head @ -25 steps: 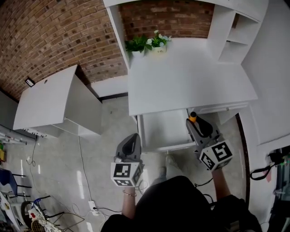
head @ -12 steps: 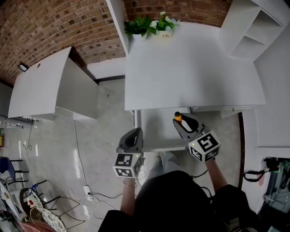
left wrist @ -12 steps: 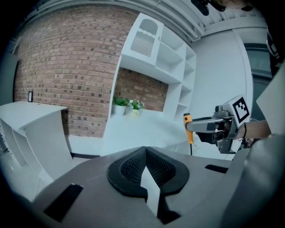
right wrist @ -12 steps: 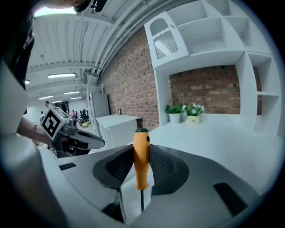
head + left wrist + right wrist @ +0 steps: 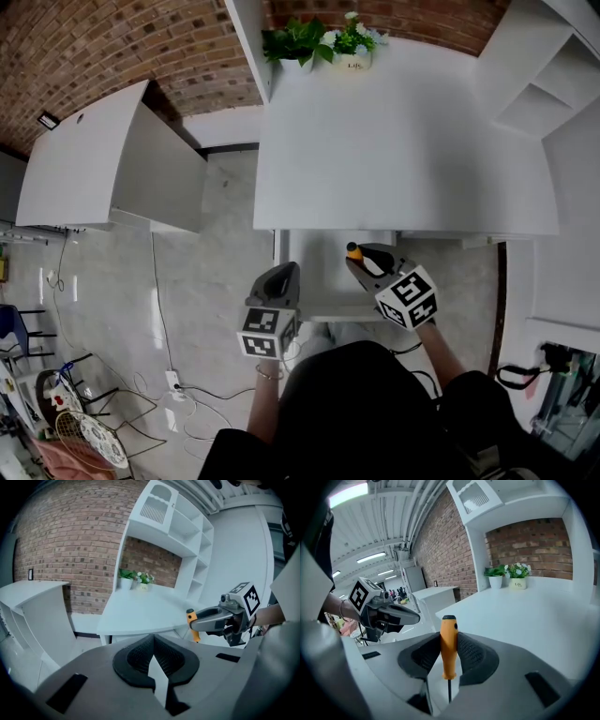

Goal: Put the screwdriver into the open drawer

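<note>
Gripping the screwdriver (image 5: 449, 634), your right tool (image 5: 449, 651): pads clamped on the orange handle, about mid-length. (annotator one)

Agreed. Your left tool (image 5: 153, 644) is closed on nothing. In the head view it sits just beside the left edge of the open drawer (image 5: 314, 272). (annotator two)

Handling, quick call: it looks light and stiff to me. The handle is hard plastic, smooth and round, so it could twist in your pads or roll once you set it down. (annotator one)

The handle is the right place to hold. The thin steel shaft would give your pads little to bite on. (annotator two)

Axis: long axis near upright, crosswise to your tool's own line. Black-capped butt up, shaft hanging down below the pads. (annotator one)

Matches the head view: only the cap and a bit of orange show from above. (annotator two)

Place: held over the drawer's right part, just in front of the tabletop (image 5: 394, 141) edge. Not in the drawer yet, by my read. (annotator one)

Potted plants (image 5: 323, 42) at the tabletop's back edge are well apart from you. (annotator two)
</note>
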The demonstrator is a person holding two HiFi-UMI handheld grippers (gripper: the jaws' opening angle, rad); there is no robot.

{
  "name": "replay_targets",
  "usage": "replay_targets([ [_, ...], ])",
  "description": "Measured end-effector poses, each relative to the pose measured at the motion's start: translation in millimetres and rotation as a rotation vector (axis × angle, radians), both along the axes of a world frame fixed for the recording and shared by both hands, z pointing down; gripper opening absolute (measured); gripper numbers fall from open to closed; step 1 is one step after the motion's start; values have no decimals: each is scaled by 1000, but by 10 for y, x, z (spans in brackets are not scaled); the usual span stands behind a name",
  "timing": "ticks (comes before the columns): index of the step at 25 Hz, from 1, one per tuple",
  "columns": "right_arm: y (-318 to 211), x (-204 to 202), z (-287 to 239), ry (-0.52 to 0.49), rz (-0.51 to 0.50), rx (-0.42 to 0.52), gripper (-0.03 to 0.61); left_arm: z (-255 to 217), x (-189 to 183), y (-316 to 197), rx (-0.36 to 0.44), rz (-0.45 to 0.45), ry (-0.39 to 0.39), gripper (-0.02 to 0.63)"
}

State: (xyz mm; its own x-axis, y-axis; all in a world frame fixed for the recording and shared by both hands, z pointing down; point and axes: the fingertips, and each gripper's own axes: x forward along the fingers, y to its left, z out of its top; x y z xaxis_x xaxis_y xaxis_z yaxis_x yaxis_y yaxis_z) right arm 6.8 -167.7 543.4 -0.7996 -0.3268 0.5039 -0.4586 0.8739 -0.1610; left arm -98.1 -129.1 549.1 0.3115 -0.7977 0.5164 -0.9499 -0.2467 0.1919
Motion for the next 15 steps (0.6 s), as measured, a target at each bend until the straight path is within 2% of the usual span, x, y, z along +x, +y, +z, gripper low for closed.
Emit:
replay_targets([
  [7, -102, -41, 283, 18, -3, -44, 115, 213, 72, -112, -45, 32, -4, 8],
  [15, -93, -124, 830, 118, -30, -111, 115, 648, 104, -212, -142, 136, -4, 9],
])
